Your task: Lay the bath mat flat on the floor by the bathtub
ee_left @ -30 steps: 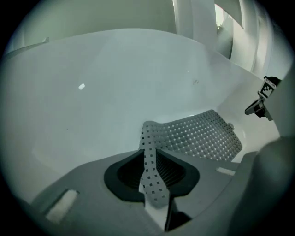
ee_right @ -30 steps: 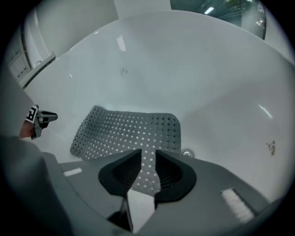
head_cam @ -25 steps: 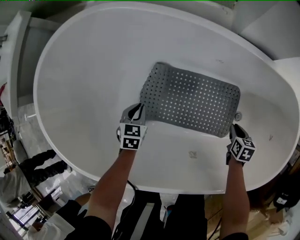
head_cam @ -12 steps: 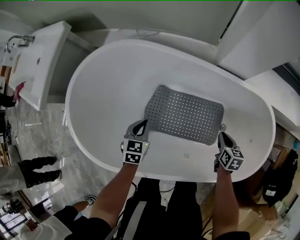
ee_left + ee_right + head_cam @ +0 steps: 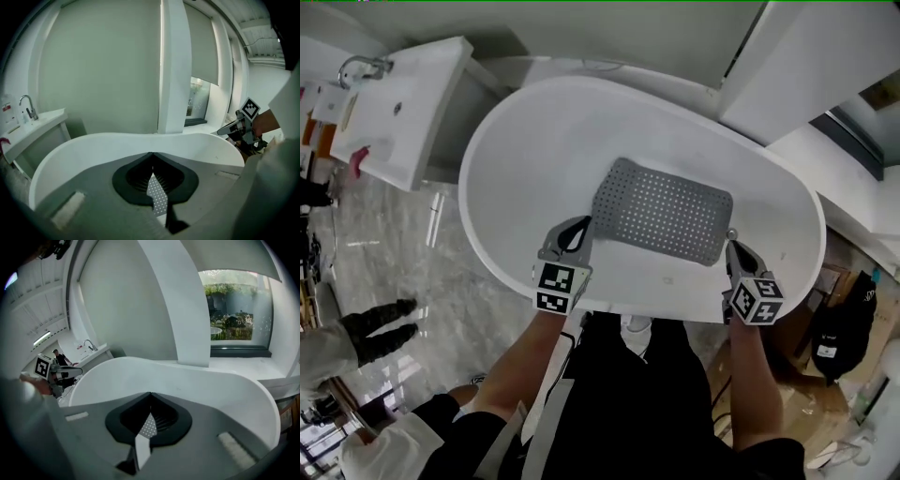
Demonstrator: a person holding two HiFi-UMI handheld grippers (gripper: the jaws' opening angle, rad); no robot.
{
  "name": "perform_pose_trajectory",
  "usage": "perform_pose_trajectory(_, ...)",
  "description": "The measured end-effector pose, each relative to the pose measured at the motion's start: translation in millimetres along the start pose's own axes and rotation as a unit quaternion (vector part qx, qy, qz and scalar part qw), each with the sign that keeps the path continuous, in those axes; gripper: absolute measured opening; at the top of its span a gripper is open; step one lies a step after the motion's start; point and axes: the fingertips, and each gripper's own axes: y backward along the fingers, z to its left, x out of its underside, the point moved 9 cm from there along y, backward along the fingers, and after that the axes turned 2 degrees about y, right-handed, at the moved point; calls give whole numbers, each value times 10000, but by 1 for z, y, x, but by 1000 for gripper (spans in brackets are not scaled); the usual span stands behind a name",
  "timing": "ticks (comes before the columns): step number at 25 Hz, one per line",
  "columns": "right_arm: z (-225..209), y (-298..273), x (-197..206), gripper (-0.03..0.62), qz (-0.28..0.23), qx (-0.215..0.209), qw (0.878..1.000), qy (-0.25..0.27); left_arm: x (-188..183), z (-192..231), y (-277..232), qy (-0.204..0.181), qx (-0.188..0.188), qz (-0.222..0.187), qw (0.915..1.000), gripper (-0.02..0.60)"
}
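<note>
Operator: Mat (image 5: pixel 661 211) location?
Checker: Grey and perforated, it is spread inside the outline of the white tub (image 5: pixel 511 159) in the head view. It is not yet on the marble floor (image 5: pixel 441 272) beside the tub.
Operator: Left gripper (image 5: pixel 574 232) state?
Checker: Jaws closed on the mat's near left corner. A strip of mat shows between them.
Operator: Right gripper (image 5: pixel 732 246) state?
Checker: Jaws have just been closing. They clamp the near right corner, with the mat edge between them.
</note>
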Motion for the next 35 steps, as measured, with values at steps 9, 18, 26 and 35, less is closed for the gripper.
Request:
perform_pose_trajectory(9,42,66,-57,2,-668,-399,9968,184,-63,-32,63,-36,295,-718,9970,8)
perform_pose_trajectory(18,67,117,-109,0,-1478,-719,9857,385,-119,-51,106,-186,349,-1304,9907,8)
perform_pose_trajectory(26,76,168,-140,0,-2070,-664,9741,624,-158,-67,139,-343,413,-1790,9824,8)
perform_pose_trajectory(35,113,207,-172,1,-2473,-833,9606,956,-193,-80,161,-191,593,-1928,9793,8)
